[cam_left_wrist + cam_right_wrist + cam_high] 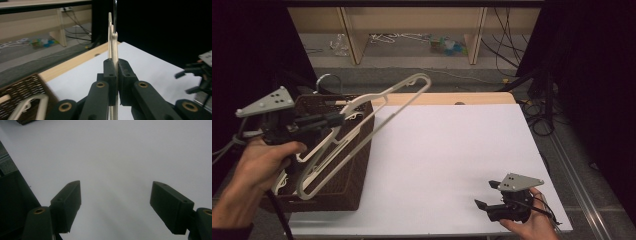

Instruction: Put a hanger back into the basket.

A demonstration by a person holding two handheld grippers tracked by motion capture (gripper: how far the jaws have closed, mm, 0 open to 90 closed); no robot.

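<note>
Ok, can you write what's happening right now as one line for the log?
left hand-held gripper: shut on white hanger, lifted above wicker basket | right hand-held gripper: open, holding nothing, over white table

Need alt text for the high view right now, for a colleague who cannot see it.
The left gripper holds a cream plastic clothes hanger tilted above a dark brown wicker basket at the left edge of the white table. The right gripper, jaws open, sits low near the table's front right corner.
</note>
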